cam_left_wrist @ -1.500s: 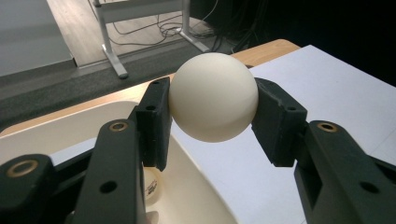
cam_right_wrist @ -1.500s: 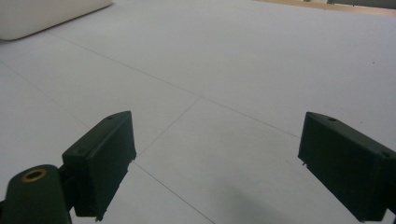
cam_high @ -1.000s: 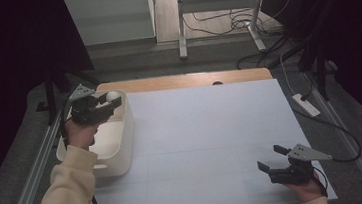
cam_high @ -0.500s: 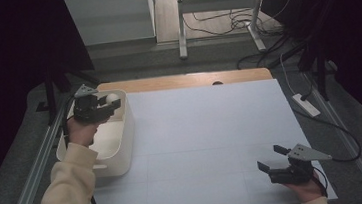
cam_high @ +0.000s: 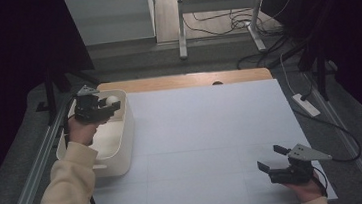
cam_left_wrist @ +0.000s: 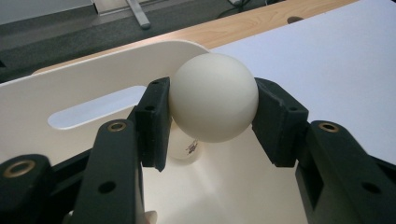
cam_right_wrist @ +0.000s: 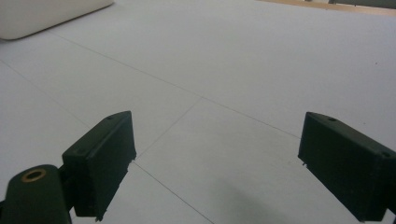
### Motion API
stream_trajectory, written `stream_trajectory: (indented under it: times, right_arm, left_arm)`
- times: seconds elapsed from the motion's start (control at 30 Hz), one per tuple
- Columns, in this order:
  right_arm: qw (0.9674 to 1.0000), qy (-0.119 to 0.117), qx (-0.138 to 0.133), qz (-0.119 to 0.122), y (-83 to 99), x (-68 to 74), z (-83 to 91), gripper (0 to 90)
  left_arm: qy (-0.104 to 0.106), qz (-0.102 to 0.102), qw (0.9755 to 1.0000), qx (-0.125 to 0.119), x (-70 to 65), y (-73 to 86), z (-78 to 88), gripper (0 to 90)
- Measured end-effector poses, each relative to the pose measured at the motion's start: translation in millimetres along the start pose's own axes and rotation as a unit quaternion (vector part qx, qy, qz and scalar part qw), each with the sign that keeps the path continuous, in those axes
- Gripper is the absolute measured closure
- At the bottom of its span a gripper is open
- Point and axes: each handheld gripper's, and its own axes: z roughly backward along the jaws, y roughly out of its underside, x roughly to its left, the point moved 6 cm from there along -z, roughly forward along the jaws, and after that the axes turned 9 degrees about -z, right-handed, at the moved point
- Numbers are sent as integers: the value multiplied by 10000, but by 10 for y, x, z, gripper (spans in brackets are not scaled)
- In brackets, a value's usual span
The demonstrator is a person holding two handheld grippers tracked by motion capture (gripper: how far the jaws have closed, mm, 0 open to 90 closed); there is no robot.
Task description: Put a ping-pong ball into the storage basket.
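A cream-white ball (cam_left_wrist: 213,97) sits clamped between the two black pads of my left gripper (cam_left_wrist: 210,121), which is shut on it. In the high view that left gripper (cam_high: 106,106) hangs over the far end of a white bin (cam_high: 125,137) at the table's left, with the ball (cam_high: 111,99) showing at its tip. A second white ball (cam_left_wrist: 186,147) lies lower down inside the white bin (cam_left_wrist: 93,84), mostly hidden behind the held one. My right gripper (cam_high: 271,158) rests near the front right corner of the table, jaws wide apart and nothing between them; in its own view the right gripper (cam_right_wrist: 215,163) faces bare white tabletop.
A white sheet (cam_high: 208,139) covers the table, with a wooden strip (cam_high: 187,80) along the far edge. A corner of the bin (cam_right_wrist: 42,16) shows far off in the right gripper view. A power strip (cam_high: 306,105) lies on the floor to the right.
My left gripper has shifted slightly with the ball over the bin's far end. The right gripper has stayed where it was.
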Motion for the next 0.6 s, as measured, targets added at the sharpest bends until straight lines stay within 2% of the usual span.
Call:
stream_trajectory:
  times: [0.33, 0.47, 0.53, 0.6]
  right_arm:
    - [10000, 2, 3, -8, 1, -2, 1, 108]
    - [10000, 3, 4, 2, 2, 0, 2, 108]
    - [10000, 6, 3, -1, 2, 0, 3, 108]
    - [10000, 7, 3, -2, 2, -1, 3, 108]
  left_arm:
    - [-16, -19, 10000, -73, -11, -13, 26, 493]
    - [-36, -54, 9999, -108, -15, -19, 40, 461]
    - [-163, -91, 9997, -153, -20, -32, 57, 343]
    - [-121, -51, 9996, -237, -44, -53, 92, 260]
